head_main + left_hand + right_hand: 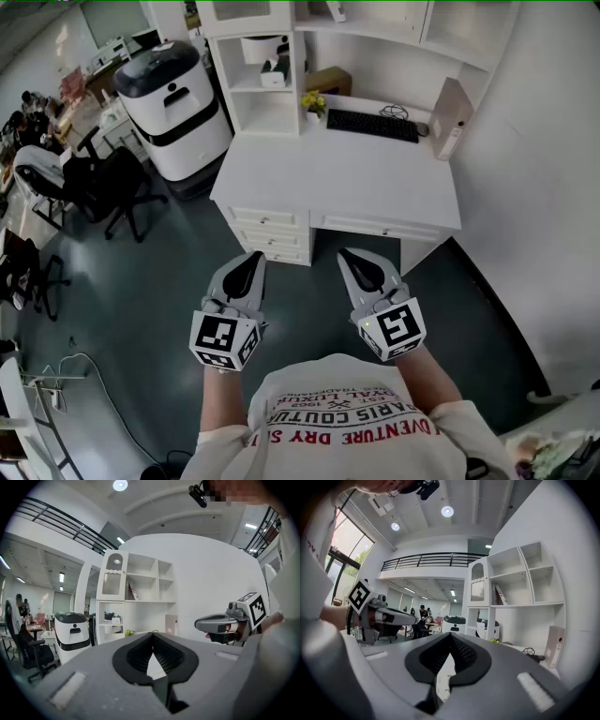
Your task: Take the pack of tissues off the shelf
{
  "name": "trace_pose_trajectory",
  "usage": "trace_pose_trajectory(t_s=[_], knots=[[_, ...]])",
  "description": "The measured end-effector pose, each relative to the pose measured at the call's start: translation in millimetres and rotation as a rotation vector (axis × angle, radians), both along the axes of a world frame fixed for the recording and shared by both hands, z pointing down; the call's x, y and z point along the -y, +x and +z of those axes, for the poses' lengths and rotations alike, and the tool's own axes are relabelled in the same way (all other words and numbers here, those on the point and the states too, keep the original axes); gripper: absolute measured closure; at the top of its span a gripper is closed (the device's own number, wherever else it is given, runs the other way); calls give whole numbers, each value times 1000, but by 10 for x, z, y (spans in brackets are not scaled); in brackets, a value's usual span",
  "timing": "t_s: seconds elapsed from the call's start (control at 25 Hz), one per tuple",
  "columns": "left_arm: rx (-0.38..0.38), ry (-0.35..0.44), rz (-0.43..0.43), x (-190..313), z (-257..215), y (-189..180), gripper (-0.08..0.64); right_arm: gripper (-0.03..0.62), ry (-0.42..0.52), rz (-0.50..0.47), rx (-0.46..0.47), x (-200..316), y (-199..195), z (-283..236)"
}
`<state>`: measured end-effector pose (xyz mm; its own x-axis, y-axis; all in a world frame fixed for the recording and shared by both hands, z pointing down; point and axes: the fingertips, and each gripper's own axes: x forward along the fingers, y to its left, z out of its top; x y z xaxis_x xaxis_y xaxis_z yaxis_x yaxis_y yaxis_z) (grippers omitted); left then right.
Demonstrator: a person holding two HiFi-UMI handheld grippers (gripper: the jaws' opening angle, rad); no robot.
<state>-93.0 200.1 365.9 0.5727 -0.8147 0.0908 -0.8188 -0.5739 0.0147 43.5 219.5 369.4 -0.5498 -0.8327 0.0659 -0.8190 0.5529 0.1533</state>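
Apparently the small white pack of tissues (273,75) sat on a mid shelf of the white shelf unit (246,111), at the back-left of the white worktop (347,183). Small yellow flowers (313,101) & a black keyboard (372,125) lay near, to its right. Left hand-held gripper (255,261) & right hand-held gripper (349,257) hung over the dark floor (141,281) in front of the drawers, well apart from the pack. Both had jaws pressed together w/ nothing between.
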Motion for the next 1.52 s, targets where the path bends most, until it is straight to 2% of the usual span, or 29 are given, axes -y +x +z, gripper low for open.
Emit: trace_pose_trajectory(t_s=[0.24, 0.48, 0.72, 0.84, 0.92, 0.96, 1.12, 1.28, 1.52], knots=[[1, 9, 2, 4, 21, -87, 554, 592, 12, -5, -36, -12, -169, -7], [-30, -7, -25, -3, 49, -328, 554, 592, 1, 26, -2, -25, -266, -9], [-19, -17, -11, -112, 160, -611, 554, 591, -6, 49, 18, -46, -519, 83], [-31, 23, -14, -141, 139, -776, 544, 591, -11, 51, -8, -55, -689, 194], [-23, 47, -4, -124, 129, -827, 224, 592, -25, 54, -20, -39, -758, 270], [-10, 54, -2, -107, 136, -847, 195, 591, -28, 57, -27, -23, -779, 293], [-5, 66, -25, 5, 169, -956, 195, 591, -30, 63, -36, 101, -827, 345], [-8, 41, -42, 281, 276, -907, 195, 592, -37, 47, -34, 387, -789, 429], [54, -15, -29, 969, 487, -650, 196, 592, -69, 32, -20, 1193, -574, 605]])
